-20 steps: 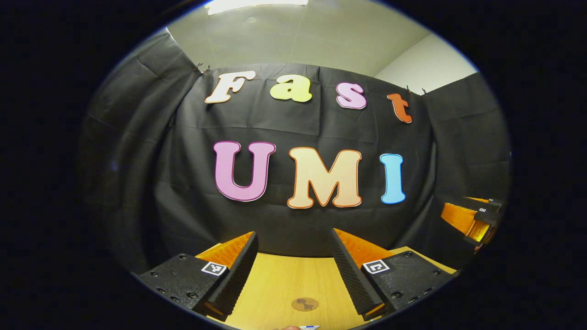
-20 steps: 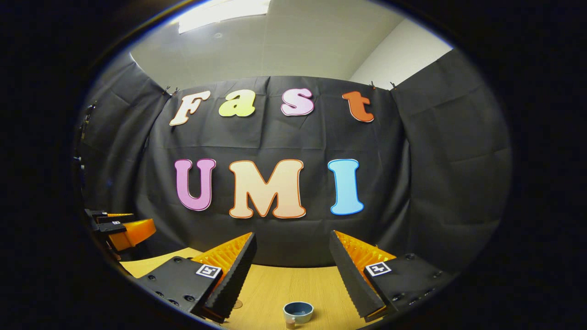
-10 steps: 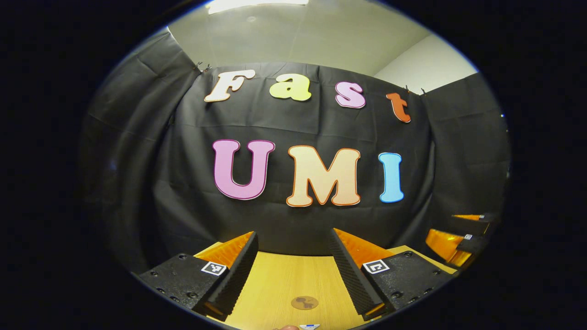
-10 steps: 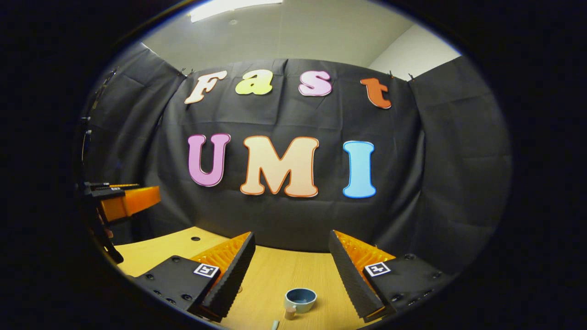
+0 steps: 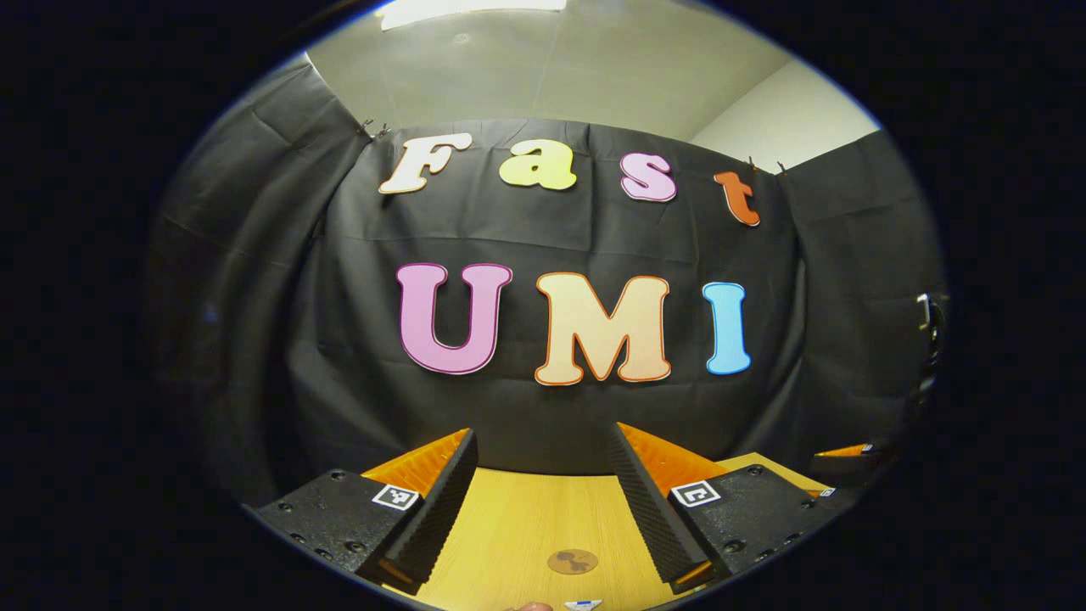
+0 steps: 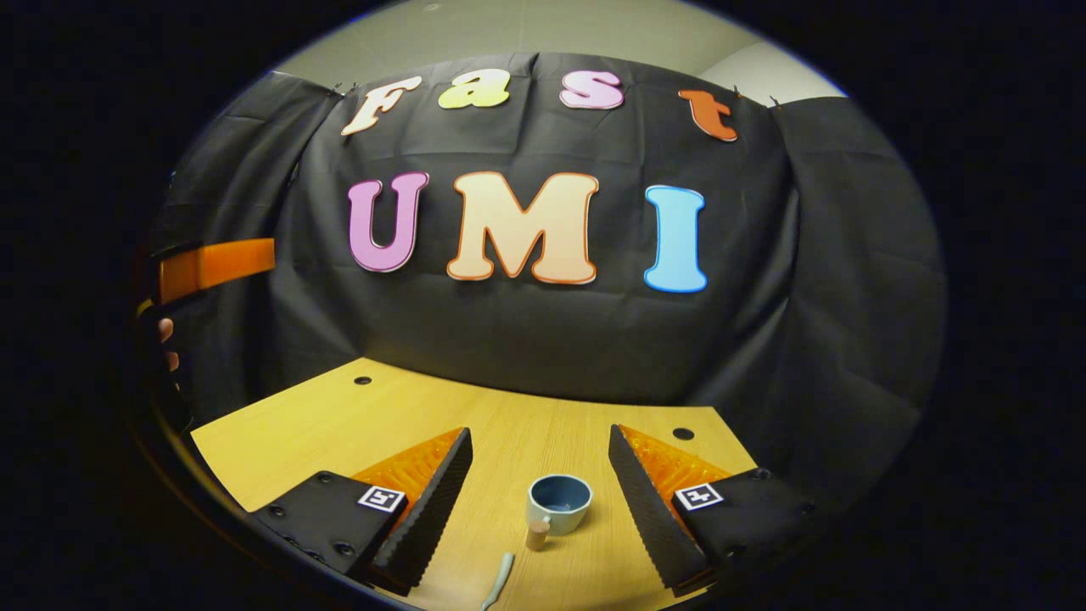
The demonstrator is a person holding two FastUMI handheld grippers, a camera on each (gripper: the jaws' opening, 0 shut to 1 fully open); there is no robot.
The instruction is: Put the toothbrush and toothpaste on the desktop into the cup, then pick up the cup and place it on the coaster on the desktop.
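Observation:
In the right gripper view a blue-lined cup (image 6: 559,502) with a stubby wooden handle stands upright on the wooden desktop (image 6: 339,424). It is ahead of my open right gripper (image 6: 540,433), between the lines of its two fingers. A pale toothbrush (image 6: 499,581) lies just in front of the cup, at the bottom edge. In the left gripper view a round brown coaster (image 5: 572,561) lies flat ahead of my open left gripper (image 5: 543,433). A white-and-blue tip, apparently the toothpaste (image 5: 584,604), peeks in at the bottom edge. Neither gripper holds anything.
The left gripper (image 6: 216,265) and the hand holding it (image 6: 165,331) hang high at the far left of the right gripper view. The right gripper (image 5: 848,462) sits low at the right edge of the left gripper view. Two small holes (image 6: 363,380) (image 6: 683,434) mark the desk's back corners.
The right gripper has tipped downward, bringing more of the desk, the whole cup and the toothbrush into its view. The left gripper has barely moved. Both stay open.

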